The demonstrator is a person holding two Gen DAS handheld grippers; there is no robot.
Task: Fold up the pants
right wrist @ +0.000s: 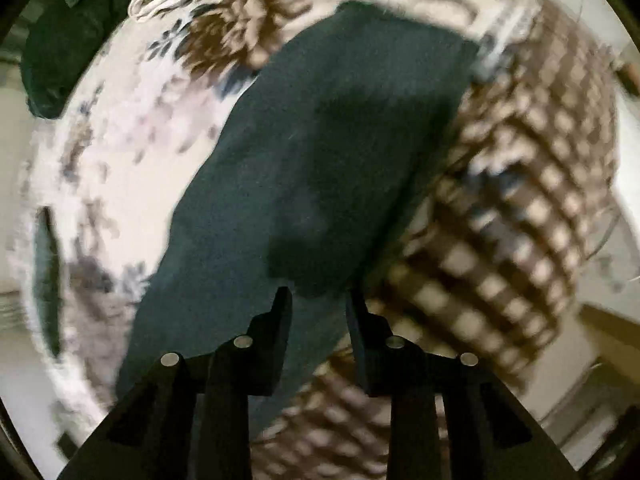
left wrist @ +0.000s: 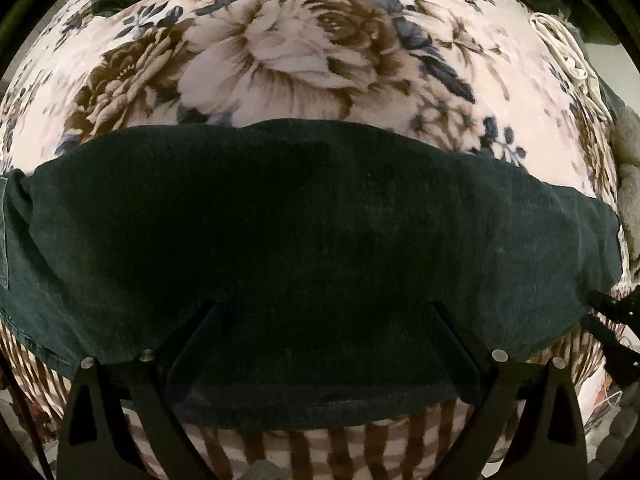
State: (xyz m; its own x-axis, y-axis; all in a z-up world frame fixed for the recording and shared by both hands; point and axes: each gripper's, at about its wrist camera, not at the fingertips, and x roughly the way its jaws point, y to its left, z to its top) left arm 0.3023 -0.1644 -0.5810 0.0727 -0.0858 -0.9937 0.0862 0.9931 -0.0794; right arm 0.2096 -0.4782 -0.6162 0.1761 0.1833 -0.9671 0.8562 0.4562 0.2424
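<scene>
Pants (left wrist: 320, 248): dark green, lay folded flat on your floral blanket (left wrist: 288, 56). Left gripper (left wrist: 322, 308): fingers spread wide over the near edge. Right gripper (right wrist: 319, 294): fingers narrowly apart, gripping nothing.

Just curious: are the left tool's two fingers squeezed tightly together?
No; the left gripper stands wide open, its fingers spread above the dark green pants.

Under my work lies a floral blanket (left wrist: 288, 60) with big brown and cream roses and blue-grey leaves, its near border (left wrist: 320, 452) in brown checks. A crumpled white cloth (left wrist: 560, 44) sits at its far right edge. Another dark green garment (right wrist: 60, 52) is heaped beyond the blanket's far side.
</scene>
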